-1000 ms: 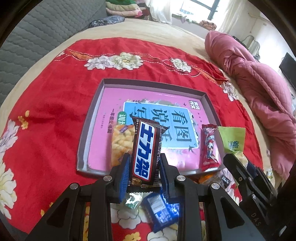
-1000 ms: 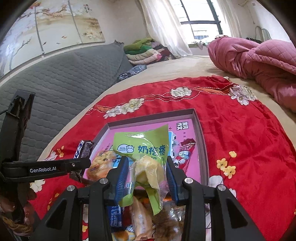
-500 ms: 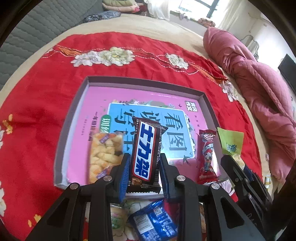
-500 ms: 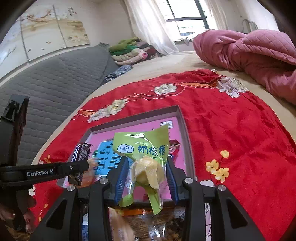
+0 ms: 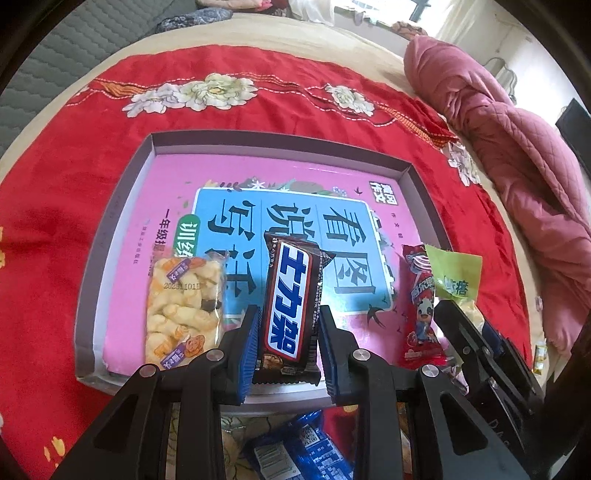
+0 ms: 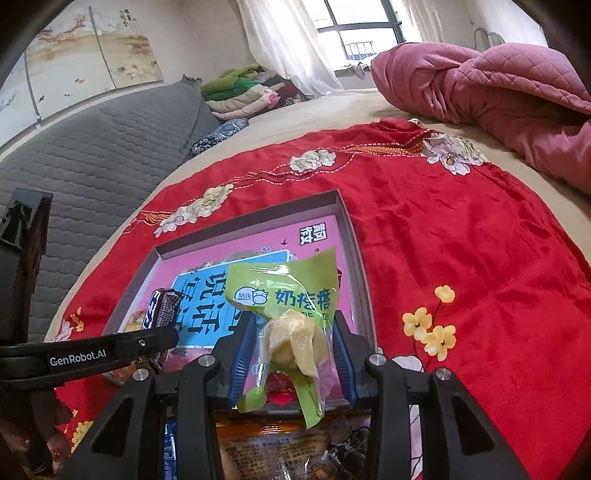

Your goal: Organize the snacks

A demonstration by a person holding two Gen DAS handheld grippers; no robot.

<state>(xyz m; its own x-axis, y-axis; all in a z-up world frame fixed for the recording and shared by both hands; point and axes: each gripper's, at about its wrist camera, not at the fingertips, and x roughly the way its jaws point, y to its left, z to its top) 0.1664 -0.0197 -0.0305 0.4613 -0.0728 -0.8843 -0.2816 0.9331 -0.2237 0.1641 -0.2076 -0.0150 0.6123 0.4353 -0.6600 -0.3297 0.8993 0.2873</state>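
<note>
The left gripper [image 5: 287, 341] squeezes a chocolate bar [image 5: 290, 302] over the pink tray [image 5: 417, 195]. The right gripper [image 6: 293, 354] grips a green candy bag [image 6: 286, 295], above the tray's near edge.

A home bedroom is showing here. A bed [image 6: 332, 107] is lying ahead of the claw, a red flowered cloth [image 6: 461, 236] spreading over it. Beyond and right of the claw a pink quilt [image 6: 480, 81] is bunching up. To the far left a grey padded headboard [image 6: 92, 147] is running along the bed, under a painted wall panel [image 6: 88, 55]. Folded bedding [image 6: 243, 92] is piling up near a curtained window [image 6: 354, 33] far ahead.
</note>
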